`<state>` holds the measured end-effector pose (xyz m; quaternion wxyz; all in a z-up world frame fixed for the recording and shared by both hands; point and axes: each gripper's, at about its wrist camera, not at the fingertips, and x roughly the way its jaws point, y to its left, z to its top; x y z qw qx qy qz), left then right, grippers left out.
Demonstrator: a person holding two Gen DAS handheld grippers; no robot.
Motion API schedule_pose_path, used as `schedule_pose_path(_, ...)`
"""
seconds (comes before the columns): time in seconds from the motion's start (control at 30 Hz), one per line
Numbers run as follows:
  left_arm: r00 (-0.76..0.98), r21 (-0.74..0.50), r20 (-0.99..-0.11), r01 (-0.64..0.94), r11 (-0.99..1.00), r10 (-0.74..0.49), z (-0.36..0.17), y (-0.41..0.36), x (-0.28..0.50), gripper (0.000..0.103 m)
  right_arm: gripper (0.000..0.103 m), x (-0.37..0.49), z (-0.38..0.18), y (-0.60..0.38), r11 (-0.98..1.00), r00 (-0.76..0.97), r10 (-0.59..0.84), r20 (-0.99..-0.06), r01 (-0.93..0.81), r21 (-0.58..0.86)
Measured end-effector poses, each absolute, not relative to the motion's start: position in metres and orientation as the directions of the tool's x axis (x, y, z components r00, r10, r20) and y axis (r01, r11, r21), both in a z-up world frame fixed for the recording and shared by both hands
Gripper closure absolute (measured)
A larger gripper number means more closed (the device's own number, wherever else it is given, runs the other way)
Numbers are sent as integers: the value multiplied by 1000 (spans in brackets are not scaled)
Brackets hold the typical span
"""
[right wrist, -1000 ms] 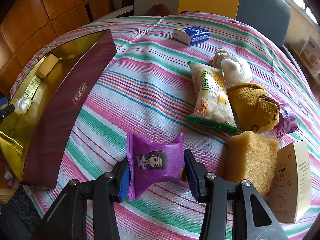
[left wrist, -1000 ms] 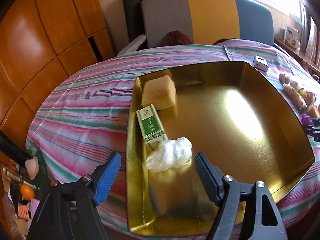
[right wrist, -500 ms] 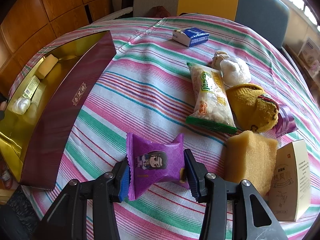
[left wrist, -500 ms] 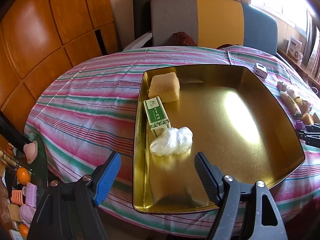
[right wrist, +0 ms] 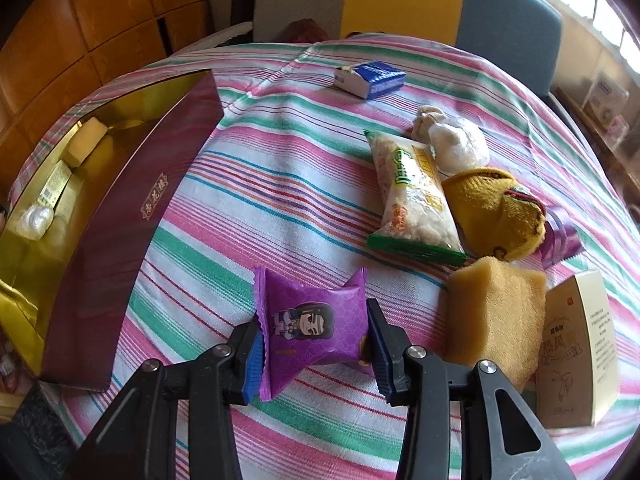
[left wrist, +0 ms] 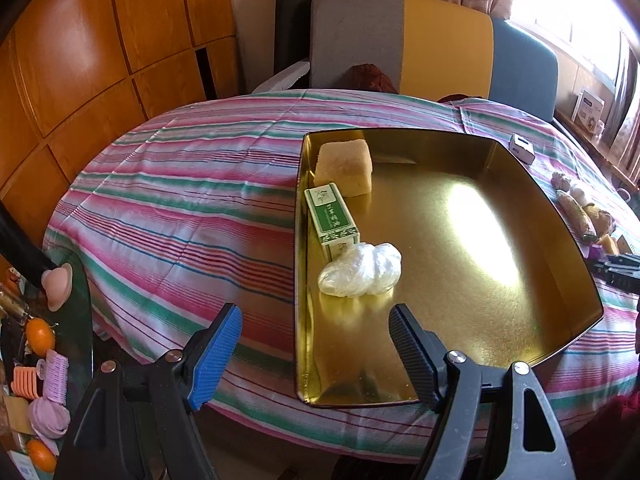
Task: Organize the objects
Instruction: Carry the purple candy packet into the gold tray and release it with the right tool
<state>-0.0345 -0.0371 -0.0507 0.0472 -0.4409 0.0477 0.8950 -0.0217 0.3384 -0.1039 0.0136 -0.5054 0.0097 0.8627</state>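
My right gripper (right wrist: 314, 320) is closing on a purple snack packet (right wrist: 312, 320) that lies on the striped tablecloth; both pads press its crinkled ends. My left gripper (left wrist: 314, 316) stands open and empty above the near edge of the gold tray (left wrist: 460, 240). Along the tray's left side lie a yellow sponge (left wrist: 344, 166), a green box (left wrist: 330, 216) and a white plastic bundle (left wrist: 360, 270), the bundle just ahead of the left fingertips. In the right wrist view the tray's maroon outer wall (right wrist: 120, 240) runs along the left.
Right of the packet lie a snack bag (right wrist: 412, 196), a white bundle (right wrist: 456, 144), a yellow knit item (right wrist: 496, 212), a second sponge (right wrist: 496, 312) and a beige box (right wrist: 580, 348). A blue tissue pack (right wrist: 370, 78) sits further back. Chairs stand behind the table.
My left gripper has drawn back from the tray, so the white bundle now lies ahead of its fingers instead of between them. The right jaws have narrowed on the purple packet.
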Motion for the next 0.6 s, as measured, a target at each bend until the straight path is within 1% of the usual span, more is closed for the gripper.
schedule_pose_path(0.07, -612, 35, -790, -122, -992, 48, -48, -44, -35, 26, 59, -21, -94, 339, -999, -497, 18, -867, -42, 4)
schedule_pose_path(0.2, -616, -6, -786, -71, -997, 48, -42, -68, -39, 26, 59, -17, -52, 335, -998, -563, -2, -826, -45, 33)
schedule_pose_path(0.33, -623, -56, -781, -10, -998, 50, -39, -89, -43, 27, 58, -18, -13, 299, -996, -625, -85, -776, 46, 72)
schedule_pose_path(0.37, -629, -70, -776, 9, -997, 49, -37, -95, -43, 27, 58, -21, -6, 281, -991, -629, -131, -766, 93, 93)
schedule_pose_path(0.47, -640, -93, -767, 40, -995, 46, -35, -106, -45, 27, 58, -31, -2, 232, -971, -610, -225, -760, 204, 124)
schedule_pose_path(0.6, -638, -114, -769, 67, -991, 45, -39, -115, -46, 27, 58, -51, -20, 156, -923, -521, -347, -780, 339, 183)
